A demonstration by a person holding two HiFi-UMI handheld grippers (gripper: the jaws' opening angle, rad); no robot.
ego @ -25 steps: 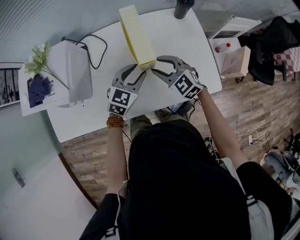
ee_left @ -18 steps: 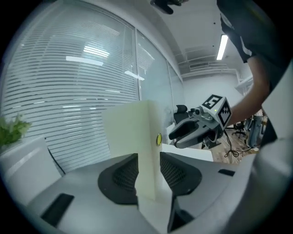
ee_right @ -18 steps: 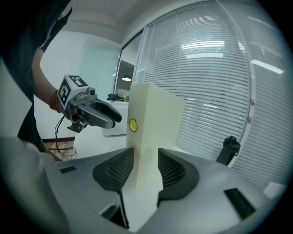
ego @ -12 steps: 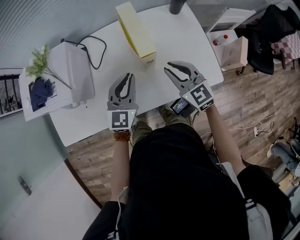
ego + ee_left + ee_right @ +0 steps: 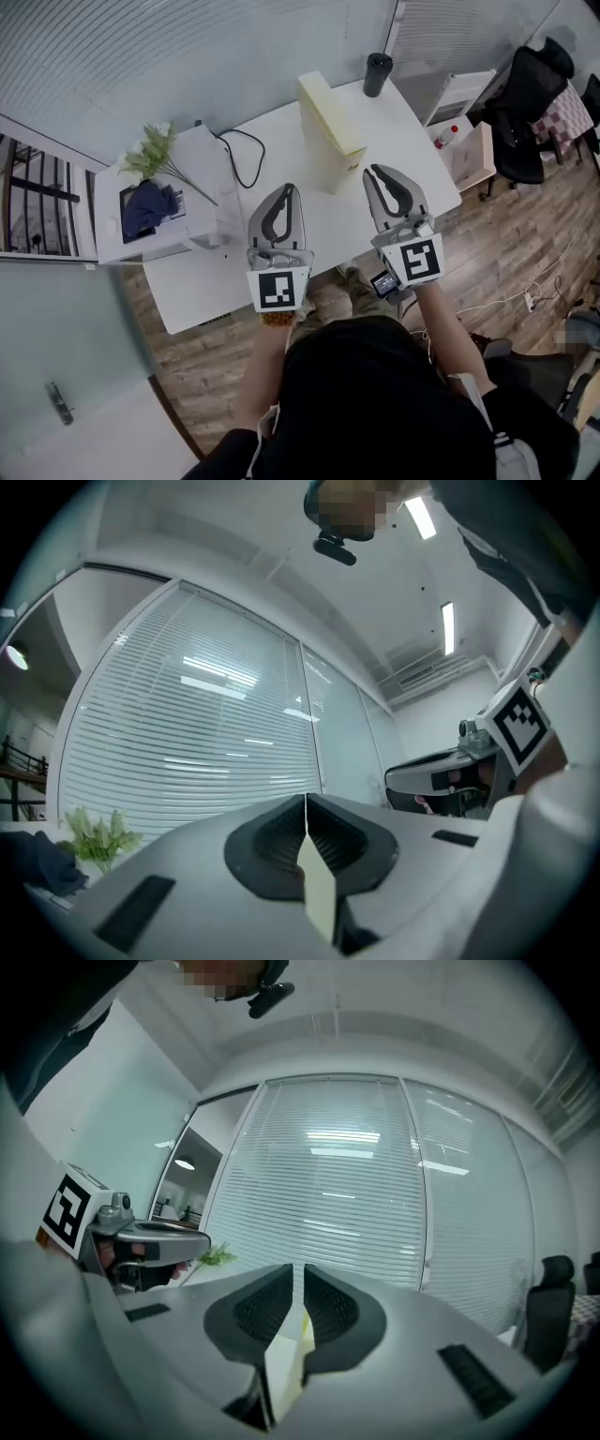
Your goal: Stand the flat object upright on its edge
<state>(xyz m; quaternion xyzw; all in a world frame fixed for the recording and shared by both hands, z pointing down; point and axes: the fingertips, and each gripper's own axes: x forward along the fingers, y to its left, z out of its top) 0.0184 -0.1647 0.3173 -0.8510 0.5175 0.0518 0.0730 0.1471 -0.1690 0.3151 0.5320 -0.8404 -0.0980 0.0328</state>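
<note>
Box stands on its edge on the table unaided, job looks done, so both hang clear: left gripper jaws pressed together, empty, right gripper jaws just closing to a sliver, empty too.

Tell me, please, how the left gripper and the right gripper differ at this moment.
On the left gripper the jaws meet fully; on the right gripper they stand a narrow slit apart. In the head view the left gripper is left of the yellow box, the right gripper right of it. Both are empty, with jaws that have just been closing.
</note>
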